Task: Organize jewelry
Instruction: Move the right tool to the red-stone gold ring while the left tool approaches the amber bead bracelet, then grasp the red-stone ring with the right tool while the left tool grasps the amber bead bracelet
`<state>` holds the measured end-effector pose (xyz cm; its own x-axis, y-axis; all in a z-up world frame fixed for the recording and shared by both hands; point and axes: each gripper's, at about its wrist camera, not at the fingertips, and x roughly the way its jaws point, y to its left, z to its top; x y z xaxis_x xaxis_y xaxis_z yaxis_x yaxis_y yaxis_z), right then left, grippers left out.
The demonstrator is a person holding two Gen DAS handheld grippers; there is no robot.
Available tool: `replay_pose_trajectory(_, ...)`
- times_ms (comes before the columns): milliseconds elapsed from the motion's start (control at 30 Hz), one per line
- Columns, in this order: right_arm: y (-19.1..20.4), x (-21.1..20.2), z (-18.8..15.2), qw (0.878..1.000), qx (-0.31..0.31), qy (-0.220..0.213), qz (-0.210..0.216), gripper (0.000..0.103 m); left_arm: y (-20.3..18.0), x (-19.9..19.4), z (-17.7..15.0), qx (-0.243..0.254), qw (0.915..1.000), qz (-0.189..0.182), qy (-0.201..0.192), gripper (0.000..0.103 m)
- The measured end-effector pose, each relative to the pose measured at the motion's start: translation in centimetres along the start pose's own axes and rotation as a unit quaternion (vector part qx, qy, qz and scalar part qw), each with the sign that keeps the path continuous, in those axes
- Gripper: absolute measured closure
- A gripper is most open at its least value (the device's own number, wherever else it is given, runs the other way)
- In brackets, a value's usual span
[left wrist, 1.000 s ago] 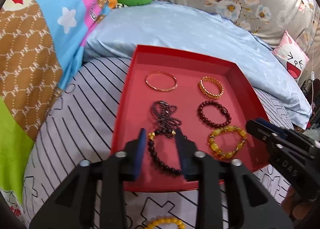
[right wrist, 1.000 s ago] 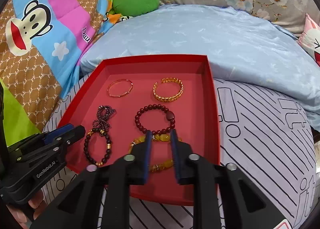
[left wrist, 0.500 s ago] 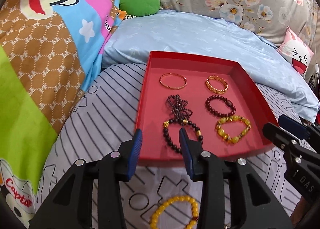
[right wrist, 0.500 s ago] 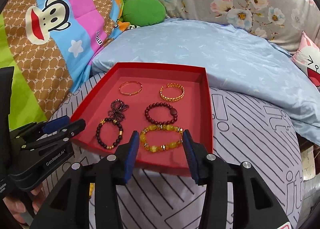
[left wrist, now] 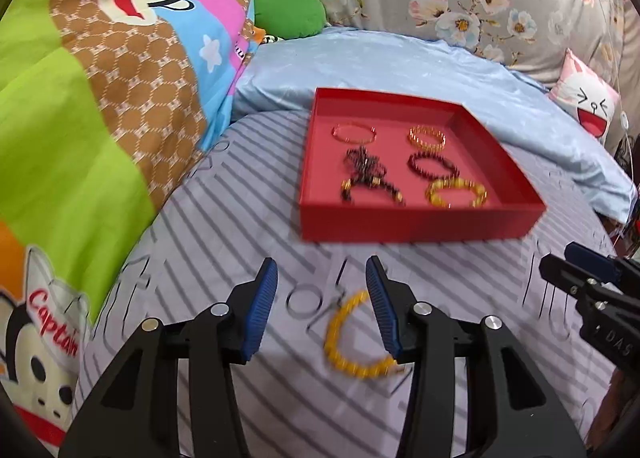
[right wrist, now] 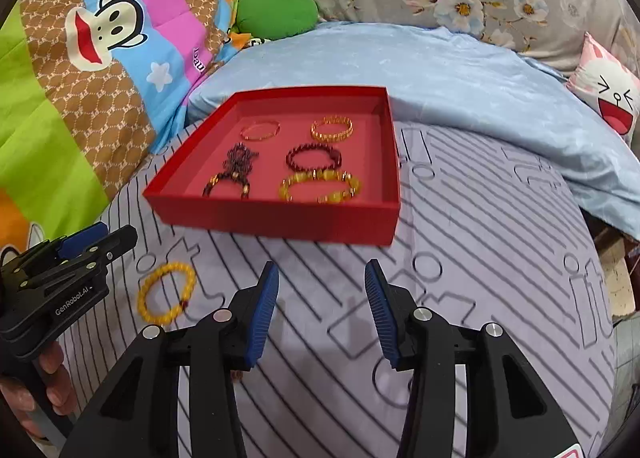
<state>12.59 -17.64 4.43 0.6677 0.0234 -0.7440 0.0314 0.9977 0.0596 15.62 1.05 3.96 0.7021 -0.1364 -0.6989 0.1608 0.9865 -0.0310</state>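
Note:
A red tray point(left wrist: 420, 224) point(right wrist: 280, 218) sits on the striped bedsheet. It holds a thin gold bangle point(left wrist: 354, 133), a gold chain bracelet point(left wrist: 427, 136), a dark bead strand point(left wrist: 362, 164), a dark red bracelet point(left wrist: 434, 166), an amber bracelet point(left wrist: 456, 194) and a dark bracelet with gold beads point(left wrist: 372, 190). A yellow bead bracelet point(left wrist: 340, 338) point(right wrist: 166, 294) lies loose on the sheet in front of the tray. My left gripper point(left wrist: 322, 270) point(right wrist: 116, 234) hovers over it, jaws opening, pads off it. My right gripper point(right wrist: 322, 270) point(left wrist: 558, 258) is open over bare sheet.
A cartoon quilt point(left wrist: 100, 98) rises on the left. A light blue blanket point(right wrist: 440, 70) lies behind the tray, with a green plush point(right wrist: 276, 12) and floral cushion beyond. A pink cartoon pillow point(left wrist: 588, 106) sits far right. A hand point(right wrist: 52, 378) holds the left gripper.
Both grippers drew back from over the tray to the sheet in front of it and their jaws widened. The yellow bracelet came into view under the left gripper.

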Motion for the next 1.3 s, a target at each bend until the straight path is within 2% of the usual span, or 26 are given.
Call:
replay_pose_trajectory(467,1.3,-1.1,-6.7,0.999,0.009,0.038,0.024,0.059,0.8,-2.4,-7.1,-0.022,0.9994,0.001,0.026,0.059)
replay_pose_trajectory(600,2.4,-0.7,-6.9,0.999,-0.001,0.039,0.033,0.059,1.2,-2.2,-7.8,-0.038,0.9984,-0.014,0.039,0.058)
replay_pose_trajectory(1067,4.7,2.0,-5.3,0.998,-0.029,0.04,0.042,0.059,1.4,-2.2,-8.0,-0.045,0.9979,-0.011,0.045,0.053)
replay_pose_trajectory(1167,4.9,2.2,-5.1,0.998,-0.034,0.04,0.039,0.062,1.3,-2.1,-8.0,-0.044,0.9979,-0.012,0.046,0.053)
replay_pose_trajectory(1233,5.2,2.2,-5.2,0.998,-0.042,0.04,0.033,0.073,1.3,-2.1,-7.9,-0.045,0.9978,-0.013,0.046,0.052)
replay_pose_trajectory(1300,5.3,2.2,-5.3,0.998,-0.05,0.04,0.028,0.079,1.3,-2.1,-7.9,-0.045,0.9978,-0.014,0.047,0.052)
